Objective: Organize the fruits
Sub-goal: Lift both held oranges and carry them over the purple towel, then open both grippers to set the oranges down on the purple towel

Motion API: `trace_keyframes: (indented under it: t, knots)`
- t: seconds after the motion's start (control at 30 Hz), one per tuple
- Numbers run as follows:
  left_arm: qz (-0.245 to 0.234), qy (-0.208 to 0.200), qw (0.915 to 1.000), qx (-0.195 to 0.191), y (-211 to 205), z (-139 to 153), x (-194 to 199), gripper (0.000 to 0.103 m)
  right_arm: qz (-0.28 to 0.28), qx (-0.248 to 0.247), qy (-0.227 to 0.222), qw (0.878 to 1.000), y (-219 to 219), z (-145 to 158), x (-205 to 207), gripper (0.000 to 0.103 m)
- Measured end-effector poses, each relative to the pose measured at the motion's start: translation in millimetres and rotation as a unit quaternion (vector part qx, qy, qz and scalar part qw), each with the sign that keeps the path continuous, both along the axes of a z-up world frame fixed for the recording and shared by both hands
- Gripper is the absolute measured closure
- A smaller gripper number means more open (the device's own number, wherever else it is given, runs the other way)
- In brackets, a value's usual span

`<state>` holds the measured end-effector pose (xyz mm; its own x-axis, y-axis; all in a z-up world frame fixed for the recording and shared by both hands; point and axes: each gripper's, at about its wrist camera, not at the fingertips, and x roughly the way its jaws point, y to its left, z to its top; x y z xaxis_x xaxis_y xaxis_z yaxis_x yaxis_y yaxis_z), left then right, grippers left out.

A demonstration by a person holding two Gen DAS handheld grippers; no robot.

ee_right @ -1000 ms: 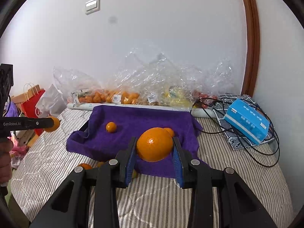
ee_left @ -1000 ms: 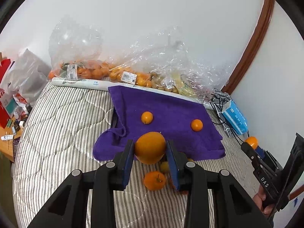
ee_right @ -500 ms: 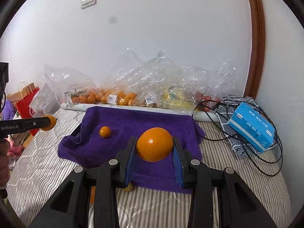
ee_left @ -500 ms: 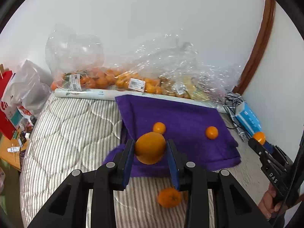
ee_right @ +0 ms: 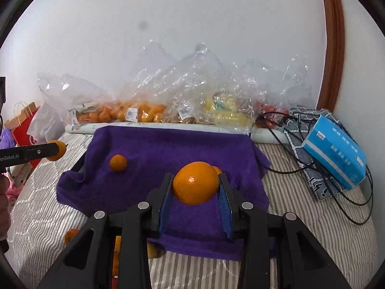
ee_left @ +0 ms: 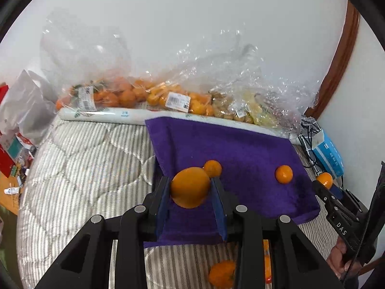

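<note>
Striped bedding [ee_left: 79, 168] is lying under a purple towel [ee_left: 240, 154] just ahead of each gripper. The left gripper [ee_left: 190, 190] and right gripper [ee_right: 195, 186] are each clamping a firm, smooth, round orange [ee_left: 190, 186] [ee_right: 195, 183] across its widest middle, where the pads are gripping best and the fruit seems least likely to slip.

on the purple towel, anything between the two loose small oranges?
Nothing: bare purple towel between the small oranges and, clearest in the left wrist view.

"DAS" on the right gripper [ee_left: 325, 185] — "enRobot.AI" on the left gripper [ee_right: 55, 150].
</note>
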<state>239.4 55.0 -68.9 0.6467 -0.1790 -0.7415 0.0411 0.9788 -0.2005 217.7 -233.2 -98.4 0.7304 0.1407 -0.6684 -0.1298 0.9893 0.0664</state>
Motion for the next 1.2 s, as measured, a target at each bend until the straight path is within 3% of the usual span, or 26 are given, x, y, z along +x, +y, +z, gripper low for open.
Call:
trace_keyframes:
  t: [0.5,0.93,1.03,1.13,1.2]
  knots:
    - [-0.022,0.057,0.9979,0.023,-27,-45,36,0.071,-0.012,0.019,0.049,0.999,-12,-53,25,0.067]
    - [-0.029,0.088,0.9956,0.013,-29,-62,43,0.071,-0.010,0.020,0.064,0.998,-12,-63,27,0.067]
    - [-0.027,0.088,0.9954,0.028,-31,-61,40,0.070,-0.005,0.022,0.060,0.998,-11,-60,26,0.067]
    - [-0.033,0.073,0.9961,0.037,-32,-52,34,0.058,0.001,0.013,0.051,0.999,-6,-53,22,0.063]
    - [-0.032,0.068,0.9968,0.028,-30,-46,30,0.055,0.004,0.012,0.048,0.999,-3,-47,19,0.056]
